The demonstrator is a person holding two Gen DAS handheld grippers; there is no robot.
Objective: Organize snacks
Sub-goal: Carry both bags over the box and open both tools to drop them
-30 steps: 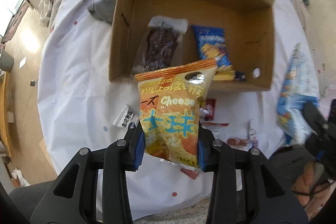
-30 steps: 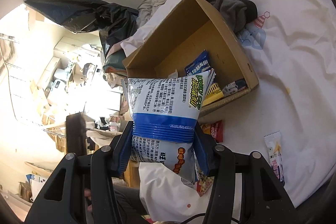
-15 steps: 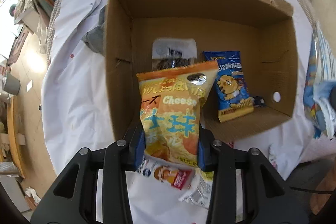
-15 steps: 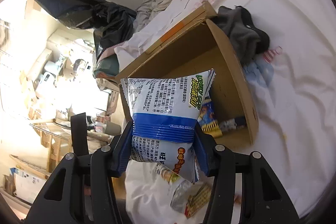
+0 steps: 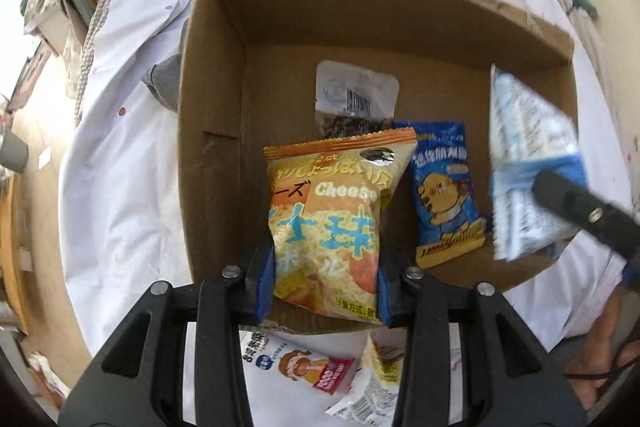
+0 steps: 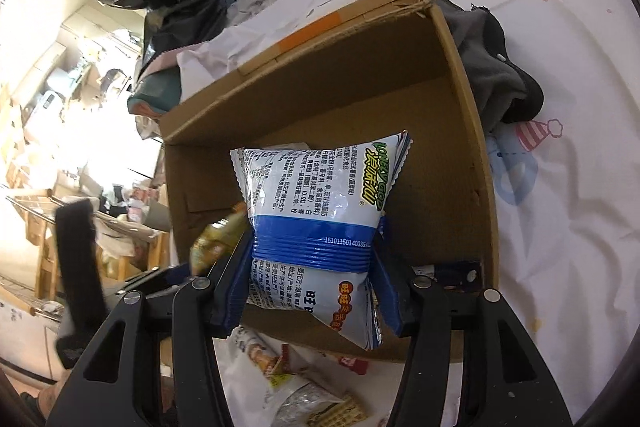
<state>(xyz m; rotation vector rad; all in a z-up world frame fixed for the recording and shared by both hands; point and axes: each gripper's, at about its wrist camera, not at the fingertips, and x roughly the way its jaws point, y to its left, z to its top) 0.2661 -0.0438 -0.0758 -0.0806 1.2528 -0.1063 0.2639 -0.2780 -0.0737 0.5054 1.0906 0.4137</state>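
Observation:
My left gripper (image 5: 324,279) is shut on an orange cheese snack bag (image 5: 332,211), held upright over the near left part of an open cardboard box (image 5: 212,107). Inside the box lie a blue bear-print packet (image 5: 444,187) and a clear pack of dark snacks (image 5: 356,99). My right gripper (image 6: 312,287) has a white and blue snack bag (image 6: 316,203) between its pads above the box (image 6: 460,147); its jaws are opening but still touch the bag. That bag (image 5: 528,147) also shows blurred at the box's right side in the left wrist view.
Loose snack packets (image 5: 304,367) lie on the white sheet (image 6: 560,227) in front of the box. A dark grey cloth (image 6: 496,67) is bunched against the box's outer wall. A person's hand (image 5: 600,367) is at the lower right.
Both grippers have moved forward with their bags from in front of the box to above its inside. The white and blue bag has come over the box's right side.

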